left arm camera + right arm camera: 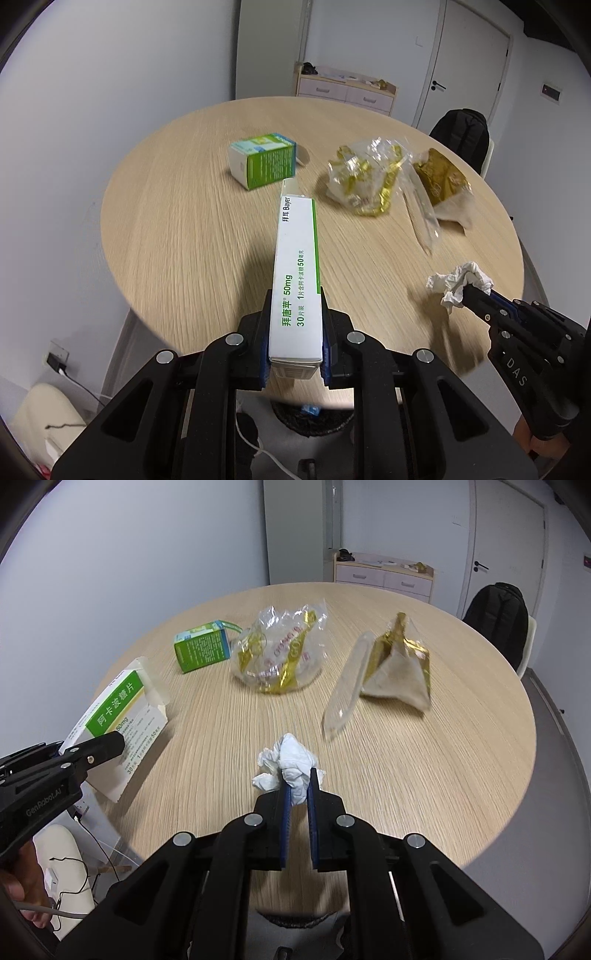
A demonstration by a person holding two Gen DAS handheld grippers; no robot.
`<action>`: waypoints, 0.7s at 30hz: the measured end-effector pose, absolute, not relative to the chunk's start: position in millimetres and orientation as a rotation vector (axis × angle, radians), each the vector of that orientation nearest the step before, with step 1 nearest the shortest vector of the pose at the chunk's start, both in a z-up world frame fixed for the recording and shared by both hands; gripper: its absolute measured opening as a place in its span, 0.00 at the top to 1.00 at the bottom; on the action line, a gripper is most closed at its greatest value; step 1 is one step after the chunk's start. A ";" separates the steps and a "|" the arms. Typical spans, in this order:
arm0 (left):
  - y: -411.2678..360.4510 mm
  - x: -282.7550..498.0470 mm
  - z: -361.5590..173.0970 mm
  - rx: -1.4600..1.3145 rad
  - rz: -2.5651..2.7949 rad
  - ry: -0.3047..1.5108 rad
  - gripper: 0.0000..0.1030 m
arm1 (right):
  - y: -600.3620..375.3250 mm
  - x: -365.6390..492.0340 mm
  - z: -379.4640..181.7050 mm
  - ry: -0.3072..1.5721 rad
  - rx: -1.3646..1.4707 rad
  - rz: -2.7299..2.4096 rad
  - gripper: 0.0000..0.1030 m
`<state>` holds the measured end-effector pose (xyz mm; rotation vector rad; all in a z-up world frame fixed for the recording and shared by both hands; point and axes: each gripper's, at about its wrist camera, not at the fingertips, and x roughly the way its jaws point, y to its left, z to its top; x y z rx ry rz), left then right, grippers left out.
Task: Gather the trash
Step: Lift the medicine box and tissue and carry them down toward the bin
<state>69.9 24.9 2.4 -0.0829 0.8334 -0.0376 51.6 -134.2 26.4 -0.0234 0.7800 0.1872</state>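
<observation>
My left gripper (295, 295) is shut on a long white and green medicine box (297, 273), held above the near edge of the round wooden table (177, 229). The same box (122, 709) shows at the left of the right wrist view, clamped in the left gripper (114, 742). My right gripper (299, 775) is shut on a crumpled white tissue (291, 760), lifted over the table's near side. That tissue (458, 284) and the right gripper (469, 291) appear at the right of the left wrist view.
On the table lie a small green and white carton (262, 160), a crumpled clear wrapper with gold print (365, 177), a gold and beige wrapper (443, 184) and a clear plastic sleeve (347, 686). A dark round bin (310, 413) sits below the table edge. A black backpack (498, 616) rests on a chair.
</observation>
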 end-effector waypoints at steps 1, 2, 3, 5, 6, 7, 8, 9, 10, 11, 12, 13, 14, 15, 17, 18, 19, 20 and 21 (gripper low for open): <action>24.1 64.3 2.2 -0.083 -0.037 0.834 0.82 | -135.0 46.8 26.0 0.781 -0.023 0.185 0.93; 23.1 58.0 1.8 -0.085 -0.035 0.833 0.82 | -136.2 40.7 25.8 0.782 -0.023 0.180 0.93; 21.9 50.2 2.1 -0.087 -0.034 0.831 0.82 | -137.7 34.9 26.2 0.781 -0.020 0.177 0.93; 19.5 36.6 3.9 -0.089 -0.032 0.827 0.82 | -139.9 24.8 27.3 0.779 -0.018 0.174 0.93; 18.6 31.4 5.3 -0.090 -0.031 0.824 0.82 | -140.6 18.8 27.8 0.777 -0.019 0.172 0.93; 18.0 25.5 6.8 -0.092 -0.029 0.820 0.82 | -141.4 11.9 28.8 0.775 -0.023 0.170 0.93; 16.9 17.6 8.7 -0.092 -0.026 0.814 0.82 | -141.7 8.6 29.9 0.773 -0.024 0.168 0.93; 16.2 12.1 9.8 -0.093 -0.024 0.809 0.82 | -143.2 3.5 31.2 0.770 -0.023 0.166 0.93; 14.8 5.8 11.0 -0.090 -0.025 0.805 0.82 | -144.2 -0.6 32.2 0.768 -0.020 0.164 0.93; 13.2 -0.5 12.1 -0.088 -0.026 0.801 0.82 | -146.2 -7.0 33.7 0.763 -0.020 0.160 0.93; 12.6 -3.8 12.1 -0.088 -0.026 0.800 0.82 | -147.4 -11.3 34.8 0.761 -0.021 0.157 0.93; 11.5 -9.2 12.4 -0.090 -0.027 0.799 0.82 | -148.3 -15.6 35.7 0.759 -0.021 0.154 0.93; 10.2 -13.8 12.3 -0.089 -0.030 0.798 0.82 | -149.5 -21.7 36.9 0.754 -0.019 0.161 0.93; 8.5 -19.1 12.1 -0.089 -0.030 0.797 0.82 | -150.2 -26.4 37.6 0.751 -0.019 0.160 0.93; 5.7 -29.9 10.5 -0.094 -0.034 0.797 0.82 | -152.8 -36.0 39.6 0.743 -0.020 0.151 0.93; 4.5 -33.5 9.2 -0.097 -0.036 0.798 0.82 | -154.1 -40.2 40.1 0.741 -0.019 0.148 0.93; 3.0 -38.6 7.1 -0.101 -0.039 0.800 0.82 | -155.3 -44.1 40.4 0.740 -0.017 0.146 0.93; 2.1 -42.5 5.5 -0.104 -0.040 0.801 0.82 | -156.8 -49.2 41.0 0.737 -0.015 0.143 0.93; 0.7 -49.2 3.1 -0.110 -0.041 0.805 0.82 | -158.0 -53.6 41.6 0.734 -0.014 0.140 0.93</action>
